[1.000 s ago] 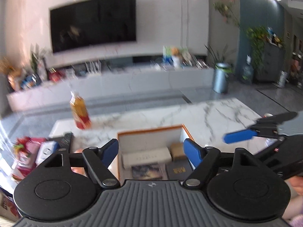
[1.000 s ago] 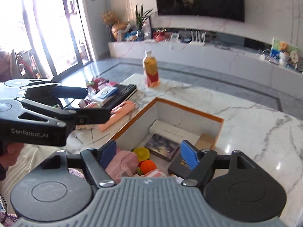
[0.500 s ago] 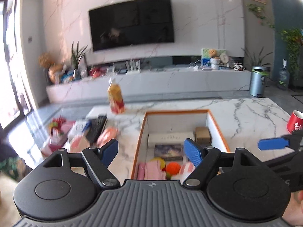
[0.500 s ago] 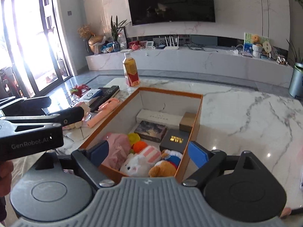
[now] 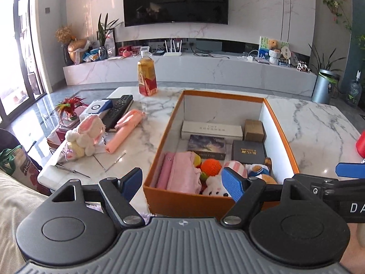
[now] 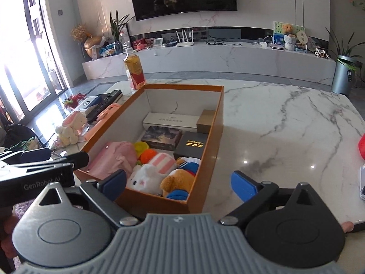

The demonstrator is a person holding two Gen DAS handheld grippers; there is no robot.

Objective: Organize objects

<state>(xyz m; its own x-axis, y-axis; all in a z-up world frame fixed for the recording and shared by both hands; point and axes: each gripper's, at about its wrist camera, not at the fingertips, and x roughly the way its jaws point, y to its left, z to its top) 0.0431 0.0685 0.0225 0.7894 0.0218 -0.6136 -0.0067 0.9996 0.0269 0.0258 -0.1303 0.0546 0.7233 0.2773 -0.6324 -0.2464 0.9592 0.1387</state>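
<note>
On the left part of the marble table [image 5: 319, 123], a plush bunny [image 5: 85, 134], a pink folded umbrella [image 5: 124, 133], a remote control [image 5: 117, 110] and a drink bottle [image 5: 146, 75] are seen outside the orange box [image 5: 280, 134]. The left gripper [image 5: 182, 183] is held released and empty before the box's near wall. Inside the box, a pink pouch [image 5: 182, 174], plush toys [image 6: 157, 173], a white long box [image 5: 211, 130] and a black box [image 5: 248, 153] are packed. The right gripper [image 6: 180, 182] is held spread apart, empty, over the box's near right corner.
</note>
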